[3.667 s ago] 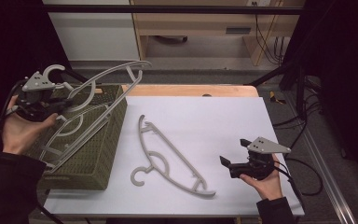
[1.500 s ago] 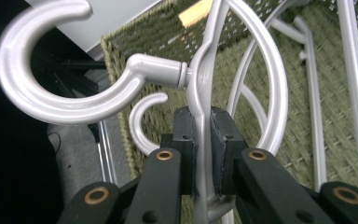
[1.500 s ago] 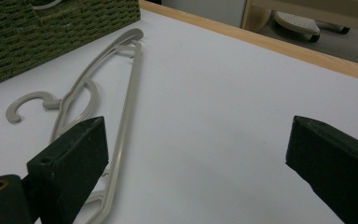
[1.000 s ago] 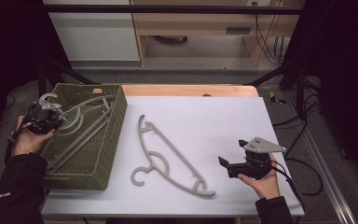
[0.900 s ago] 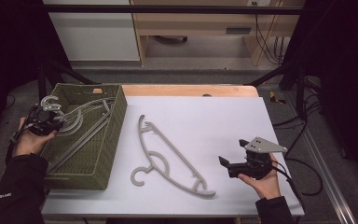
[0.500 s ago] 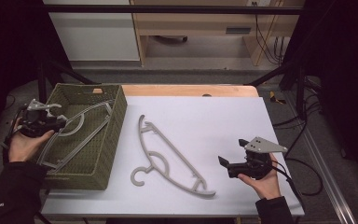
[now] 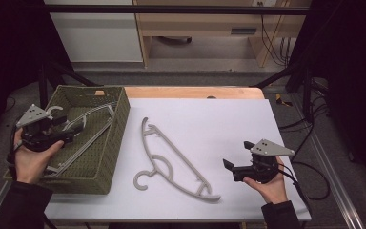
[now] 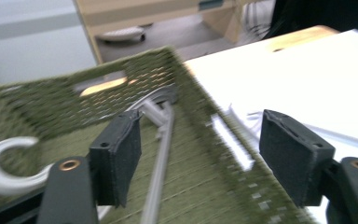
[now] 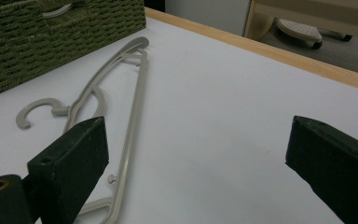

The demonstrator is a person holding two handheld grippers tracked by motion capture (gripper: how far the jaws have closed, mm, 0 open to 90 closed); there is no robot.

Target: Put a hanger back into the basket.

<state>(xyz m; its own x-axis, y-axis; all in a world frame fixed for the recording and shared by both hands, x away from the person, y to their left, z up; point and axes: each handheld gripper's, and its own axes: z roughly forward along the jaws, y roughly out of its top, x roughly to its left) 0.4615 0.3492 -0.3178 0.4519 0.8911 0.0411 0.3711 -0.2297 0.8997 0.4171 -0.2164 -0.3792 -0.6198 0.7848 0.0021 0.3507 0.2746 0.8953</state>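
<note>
Since a second ago the left hand-held gripper (image 7: 69, 128) has drawn back toward the basket's (image 7: 106, 157) left rim, its jaws just opening, releasing the hanger (image 7: 83, 125) inside. The right hand-held gripper (image 7: 228, 164) rests unclenched on the tabletop (image 7: 228, 119) beside another hanger (image 7: 171, 160).

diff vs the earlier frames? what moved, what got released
The left gripper lowered a grey hanger into the green basket, its jaws have just been opening, and it has let go; the hanger now lies inside. Unchanged: the second hanger on the white table, and the right gripper, open and empty.
</note>
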